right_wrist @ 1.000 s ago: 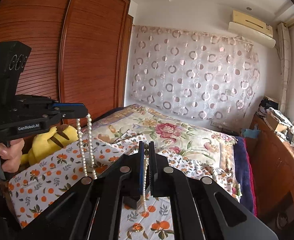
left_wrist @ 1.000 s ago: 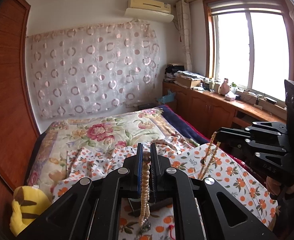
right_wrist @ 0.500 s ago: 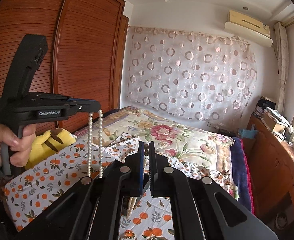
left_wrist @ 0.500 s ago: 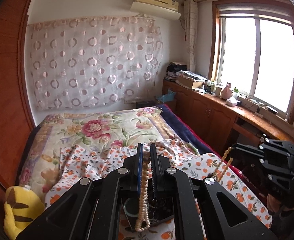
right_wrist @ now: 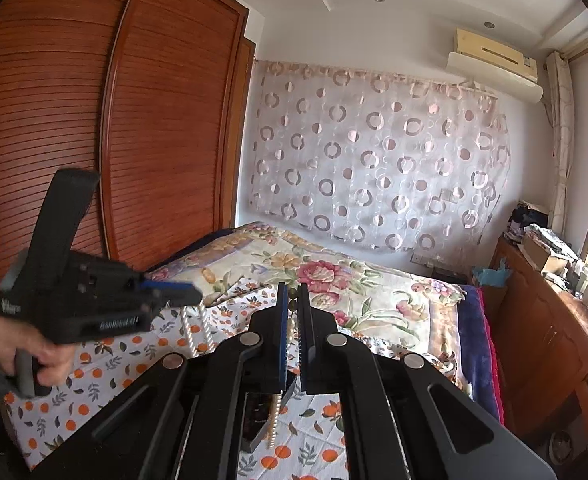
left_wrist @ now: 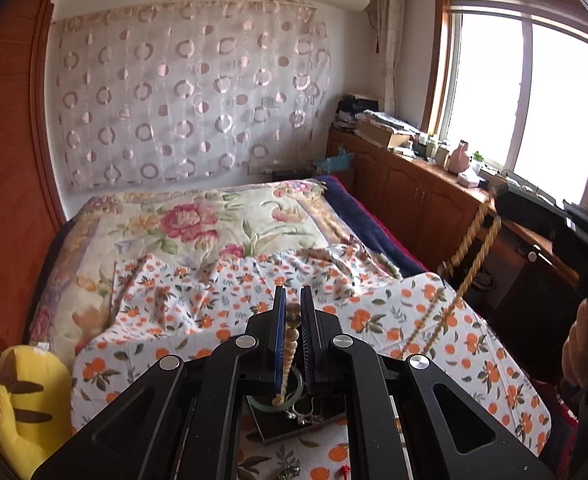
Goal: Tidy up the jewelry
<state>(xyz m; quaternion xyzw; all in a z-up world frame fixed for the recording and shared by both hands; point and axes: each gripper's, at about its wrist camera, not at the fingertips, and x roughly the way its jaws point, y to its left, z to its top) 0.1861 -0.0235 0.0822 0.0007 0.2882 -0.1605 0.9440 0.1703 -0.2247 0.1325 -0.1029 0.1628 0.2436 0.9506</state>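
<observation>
My left gripper (left_wrist: 292, 300) is shut on a pearl necklace (left_wrist: 290, 344) that hangs down between the fingers over a dark tray (left_wrist: 294, 424) holding a green bangle (left_wrist: 289, 394) and small jewelry. My right gripper (right_wrist: 292, 296) is shut on the same strand of beads (right_wrist: 292, 307), which hangs toward the tray (right_wrist: 259, 416). In the left wrist view the right gripper (left_wrist: 502, 196) holds the strand (left_wrist: 468, 248) up at the right. In the right wrist view the left gripper (right_wrist: 189, 294) holds white beads (right_wrist: 191, 334) at the left.
An orange-print cloth (left_wrist: 434, 320) covers the near bed over a floral quilt (left_wrist: 197, 220). A yellow plush toy (left_wrist: 29, 396) lies at the left. A wooden wardrobe (right_wrist: 113, 140) stands left, a wooden cabinet (left_wrist: 414, 200) with clutter under the window right.
Both grippers have tilted down and lowered, still shut on the necklace. The tray with the bangle has come into view below the left gripper. The right gripper has moved farther right.
</observation>
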